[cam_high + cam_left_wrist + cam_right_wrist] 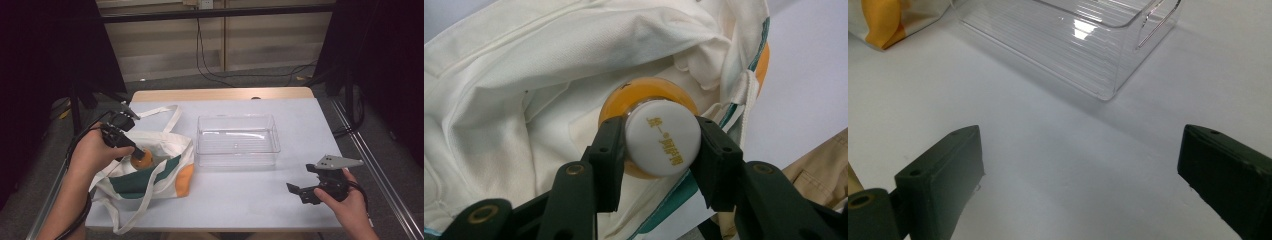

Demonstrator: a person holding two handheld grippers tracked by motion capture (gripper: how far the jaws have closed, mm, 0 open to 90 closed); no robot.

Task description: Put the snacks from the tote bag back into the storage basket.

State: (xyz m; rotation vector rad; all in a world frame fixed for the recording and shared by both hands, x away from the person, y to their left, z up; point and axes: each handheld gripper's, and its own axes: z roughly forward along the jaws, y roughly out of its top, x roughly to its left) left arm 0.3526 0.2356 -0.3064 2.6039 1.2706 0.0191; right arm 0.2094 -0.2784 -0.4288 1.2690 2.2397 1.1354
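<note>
Left gripper (663, 150), frame centre, jaws clamped on the white cap (663, 138) of an orange bottle (644, 90) lying in the mouth of the canvas bag (514, 100). A straight, slow pull should clear the fabric folds. The cap bears gold characters, too small to read. Right gripper (1080, 175), jaws spread and empty, hangs over the table (1048, 150) below the clear bin (1073, 40).

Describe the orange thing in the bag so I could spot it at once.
Find the cloth bag at the table's left, beside the clear box. In its mouth sits an orange bottle with a white cap, pinched by the left gripper.
</note>
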